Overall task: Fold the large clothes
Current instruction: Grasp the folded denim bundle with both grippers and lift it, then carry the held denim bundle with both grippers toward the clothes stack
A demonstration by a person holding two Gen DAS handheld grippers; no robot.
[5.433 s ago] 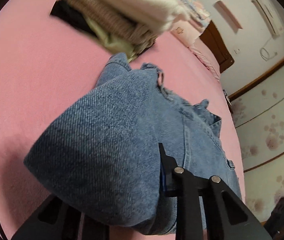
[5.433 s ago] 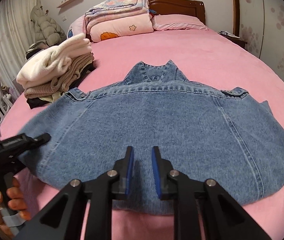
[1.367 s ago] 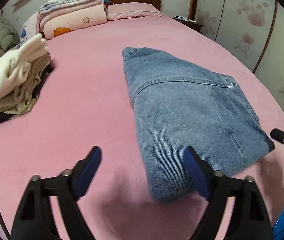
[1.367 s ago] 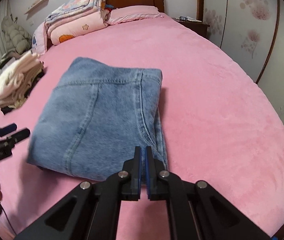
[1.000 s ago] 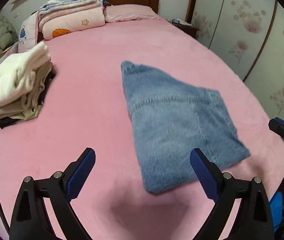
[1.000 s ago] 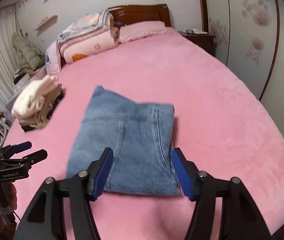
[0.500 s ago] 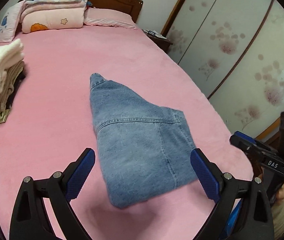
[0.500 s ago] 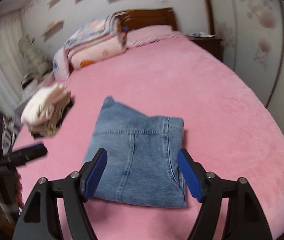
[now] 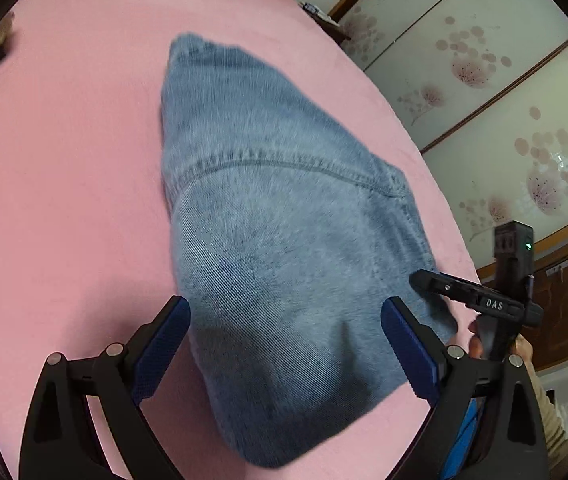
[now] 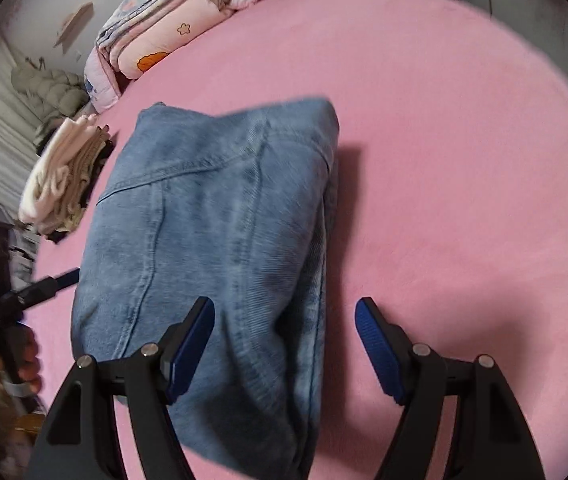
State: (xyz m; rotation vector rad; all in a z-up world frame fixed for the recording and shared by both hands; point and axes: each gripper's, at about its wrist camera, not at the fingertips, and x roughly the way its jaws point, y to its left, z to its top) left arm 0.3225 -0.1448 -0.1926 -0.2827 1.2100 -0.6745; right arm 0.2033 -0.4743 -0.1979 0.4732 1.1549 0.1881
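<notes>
A folded blue denim jacket [image 9: 280, 240] lies on the pink bed [image 9: 56, 152]; it also shows in the right wrist view [image 10: 220, 248]. My left gripper [image 9: 285, 344] is open and empty, its jaws spread over the jacket's near end, close above it. My right gripper [image 10: 284, 344] is open and empty, its jaws straddling the jacket's near right edge. The right gripper also shows at the jacket's right edge in the left wrist view [image 9: 463, 294], and the left gripper at the jacket's left edge in the right wrist view [image 10: 50, 286].
A stack of folded knitwear [image 10: 68, 172] sits on the bed's left side. Folded quilts and pillows [image 10: 156, 36] lie at the headboard. Floral wardrobe doors [image 9: 483, 92] stand along the bed's right side. Pink bed surface [image 10: 463, 168] stretches right of the jacket.
Both open grippers have dropped down and moved in close over the near end of the folded jacket. The jacket itself has not moved.
</notes>
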